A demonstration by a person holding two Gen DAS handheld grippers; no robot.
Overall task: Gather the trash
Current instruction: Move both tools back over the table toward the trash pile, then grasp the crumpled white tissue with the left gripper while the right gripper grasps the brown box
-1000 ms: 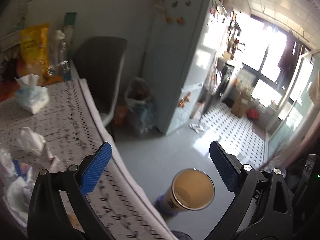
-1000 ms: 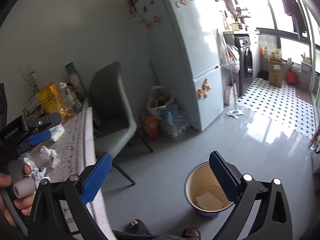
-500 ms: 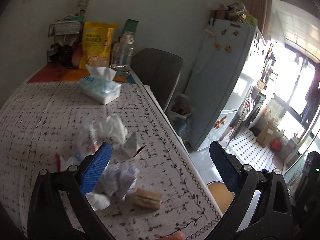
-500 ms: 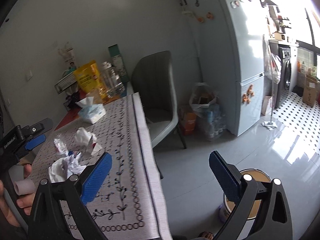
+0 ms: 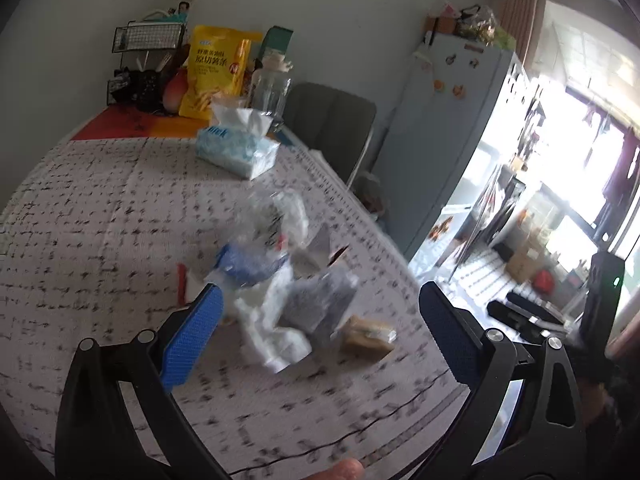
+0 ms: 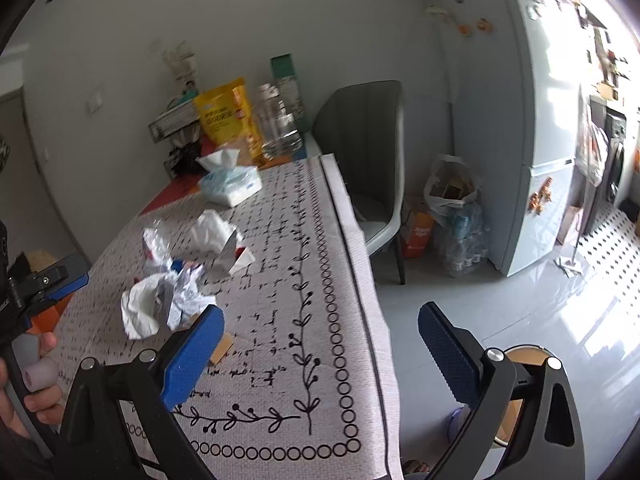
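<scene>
We hold the left black two-finger gripper with blue ribbed pads (image 5: pixel 320 336) with its jaws spread wide, nothing between them. The right black two-finger gripper with blue ribbed pads (image 6: pixel 320 356) stands equally wide and bare. Our left hand (image 6: pixel 30 384) wraps the left tool's grey handle at the frame's edge.

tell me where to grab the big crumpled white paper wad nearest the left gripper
Pinch the crumpled white paper wad across its raised middle, coming down from above with the open left gripper. It sits loose and lumpy on the tablecloth, so its edges give little to hold.
</scene>
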